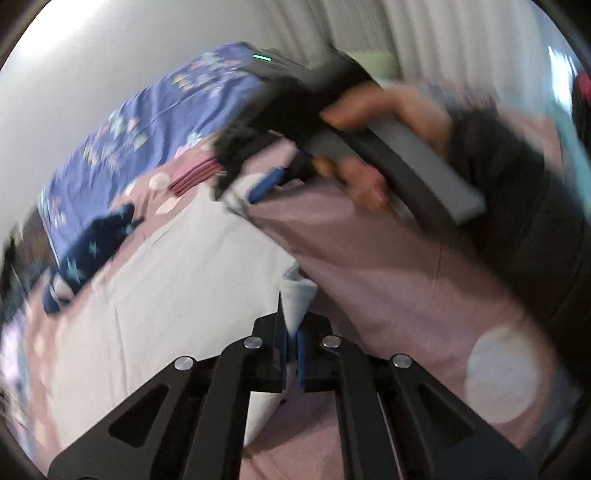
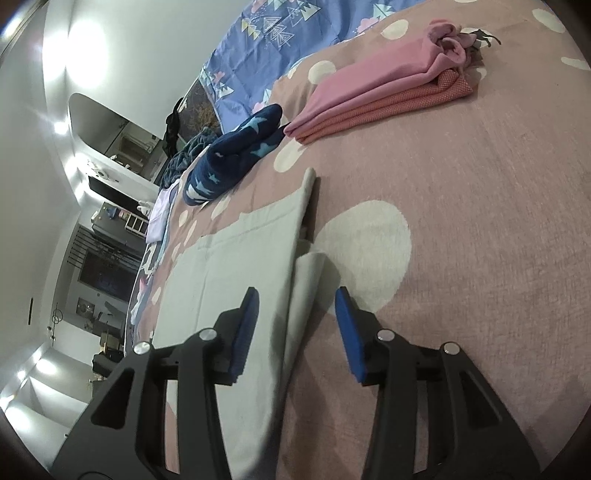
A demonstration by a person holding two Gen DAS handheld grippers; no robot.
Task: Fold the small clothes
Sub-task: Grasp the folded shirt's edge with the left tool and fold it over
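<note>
A pale grey-white garment (image 2: pixel 236 266) lies flat on the pink dotted bedspread (image 2: pixel 461 221); it also shows in the left wrist view (image 1: pixel 166 280). My left gripper (image 1: pixel 293 332) is shut on a corner of this garment and holds it up. My right gripper (image 2: pixel 295 299) is open, its blue pads (image 2: pixel 345 325) on either side of the garment's folded right edge. In the left wrist view the right gripper (image 1: pixel 258 184) shows blurred, held by a hand, at the garment's far edge.
A folded stack of pink and coral clothes (image 2: pixel 376 92) lies at the far right of the bed. A navy star-patterned garment (image 2: pixel 232 155) lies beyond the pale garment. A blue patterned sheet (image 2: pixel 280 33) covers the far side. Room furniture stands at the left.
</note>
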